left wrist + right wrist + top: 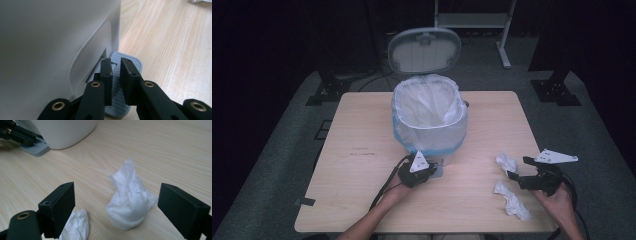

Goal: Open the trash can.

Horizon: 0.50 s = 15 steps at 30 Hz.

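Pressing the pedal [122, 85] of the bin [429, 117] is the step in hand: the left gripper [115, 72] bears on it with jaws nearly pressed together, lid [424, 49] raised. The right gripper [117, 205], jaws spread, is set around a tissue [130, 202] on the tabletop [362, 150]; closing is judged next.

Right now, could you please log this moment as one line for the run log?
left gripper: nearly shut, on grey bin pedal | white lidded pedal bin: lid up | right gripper: open around crumpled white tissue

Bare table [362, 165] left of bin [429, 130]
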Available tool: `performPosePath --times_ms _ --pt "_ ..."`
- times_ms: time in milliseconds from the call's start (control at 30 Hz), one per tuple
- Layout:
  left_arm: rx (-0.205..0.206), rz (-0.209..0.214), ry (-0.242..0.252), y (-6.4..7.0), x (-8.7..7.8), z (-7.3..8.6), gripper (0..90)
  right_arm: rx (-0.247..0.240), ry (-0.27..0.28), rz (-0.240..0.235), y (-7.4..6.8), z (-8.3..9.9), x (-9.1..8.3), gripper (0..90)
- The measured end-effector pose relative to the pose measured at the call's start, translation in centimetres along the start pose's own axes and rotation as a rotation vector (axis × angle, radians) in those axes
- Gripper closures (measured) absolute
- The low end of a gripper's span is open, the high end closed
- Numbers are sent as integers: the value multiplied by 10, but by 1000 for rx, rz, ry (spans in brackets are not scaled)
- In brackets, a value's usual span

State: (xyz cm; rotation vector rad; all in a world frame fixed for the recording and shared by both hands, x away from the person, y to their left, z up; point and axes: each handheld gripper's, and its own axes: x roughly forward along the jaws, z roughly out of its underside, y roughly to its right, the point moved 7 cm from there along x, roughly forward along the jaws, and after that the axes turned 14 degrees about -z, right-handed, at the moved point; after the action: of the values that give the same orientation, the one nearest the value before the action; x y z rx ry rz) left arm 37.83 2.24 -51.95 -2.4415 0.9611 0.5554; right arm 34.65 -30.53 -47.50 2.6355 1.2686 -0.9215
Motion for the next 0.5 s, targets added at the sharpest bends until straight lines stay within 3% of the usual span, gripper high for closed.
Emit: performPosePath --times_ms 167,267,500 --pt "-3 0 -1 0 0 0 806 16 -40 -21 5 3 6 151" --pt "-5 0 0 0 0 0 806 25 -69 -35 9 6 10 220" --pt "-5 0 1 0 0 0 807 68 -156 -13 23 15 22 327"
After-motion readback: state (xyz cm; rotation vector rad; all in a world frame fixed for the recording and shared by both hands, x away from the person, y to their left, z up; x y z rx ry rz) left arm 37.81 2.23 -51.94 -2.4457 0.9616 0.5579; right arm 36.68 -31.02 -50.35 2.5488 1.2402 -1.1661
